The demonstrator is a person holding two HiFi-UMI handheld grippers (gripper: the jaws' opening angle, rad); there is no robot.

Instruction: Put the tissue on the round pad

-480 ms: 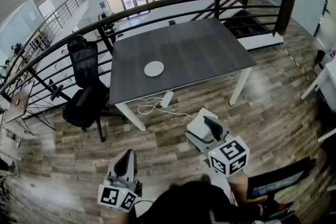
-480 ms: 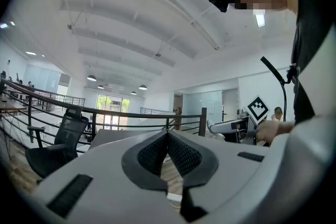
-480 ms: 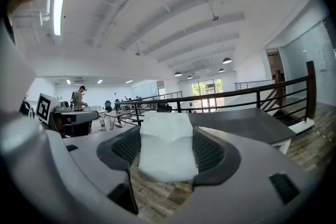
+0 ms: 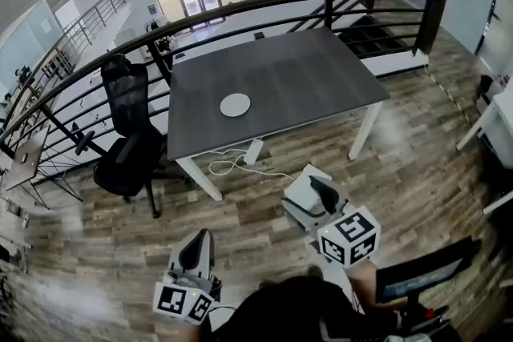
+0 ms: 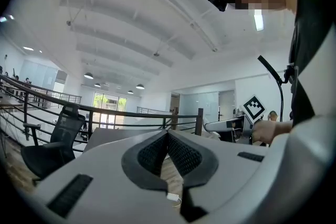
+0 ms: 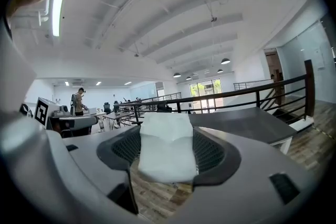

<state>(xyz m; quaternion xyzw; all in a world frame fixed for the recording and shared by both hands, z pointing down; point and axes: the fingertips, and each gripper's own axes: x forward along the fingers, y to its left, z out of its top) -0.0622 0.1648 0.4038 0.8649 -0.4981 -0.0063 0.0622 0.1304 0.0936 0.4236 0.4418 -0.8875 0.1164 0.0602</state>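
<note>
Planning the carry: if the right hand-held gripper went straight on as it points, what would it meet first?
Probably the near edge of the grey table; only open floor seems to lie before it. The tissue in the right hand-held gripper hides the exact line.

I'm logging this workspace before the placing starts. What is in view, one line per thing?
table: one, dark grey top with white legs, centre
round pad: one, white, on the table's left part
office chair: one, black, left of the table
railing: one, black, curving behind the table
cable: one, white, on the floor under the table
tissue: one, white, between the right gripper's fingers
left gripper: one, grey, fingers shut, empty
right gripper: one, grey, shut on the tissue
</note>
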